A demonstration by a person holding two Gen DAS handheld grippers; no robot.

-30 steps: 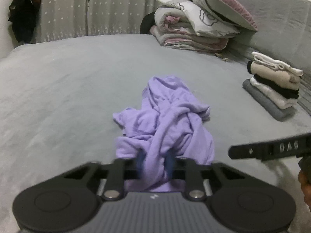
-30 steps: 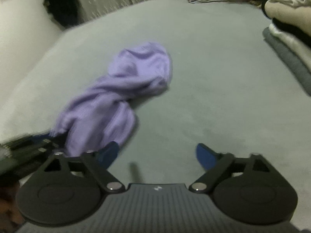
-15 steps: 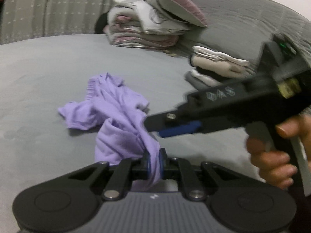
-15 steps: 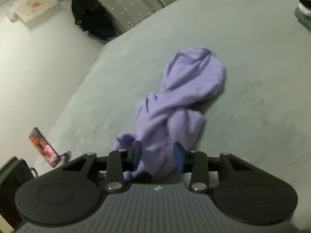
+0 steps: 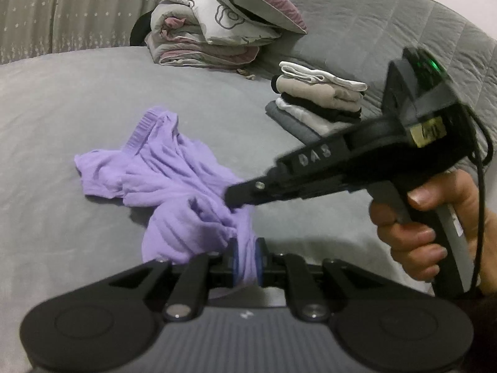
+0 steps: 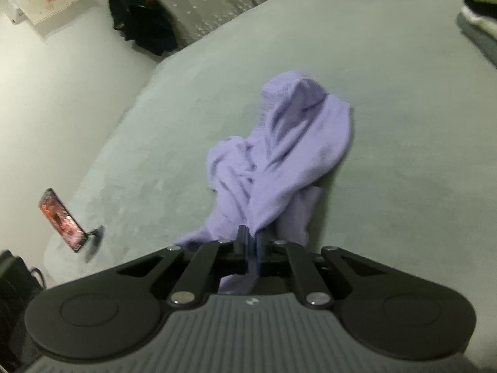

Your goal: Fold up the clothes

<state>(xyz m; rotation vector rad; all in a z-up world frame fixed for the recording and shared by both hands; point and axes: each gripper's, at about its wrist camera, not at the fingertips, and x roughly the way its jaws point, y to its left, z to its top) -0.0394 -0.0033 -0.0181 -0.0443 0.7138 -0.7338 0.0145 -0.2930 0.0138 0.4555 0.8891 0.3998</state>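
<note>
A crumpled lilac garment lies on the grey bed. My left gripper pinches a bunch of its near end between the blue pads, and the jaws are easing open slightly. In the left wrist view the right gripper, held by a hand, reaches in from the right and bites the cloth just beyond. In the right wrist view the right gripper is closing, its pads pressed on a fold of the garment, which rises off the bed toward them.
A stack of folded clothes sits at the right by the padded headboard. Folded bedding and a pillow lie at the back. A phone on a stand is at the bed's left edge, and dark clothing hangs by the curtain.
The right gripper came in from the side and went from wide open to shut on the garment's fold. The left gripper kept its grip while swinging its view right; the cloth lifted a little.
</note>
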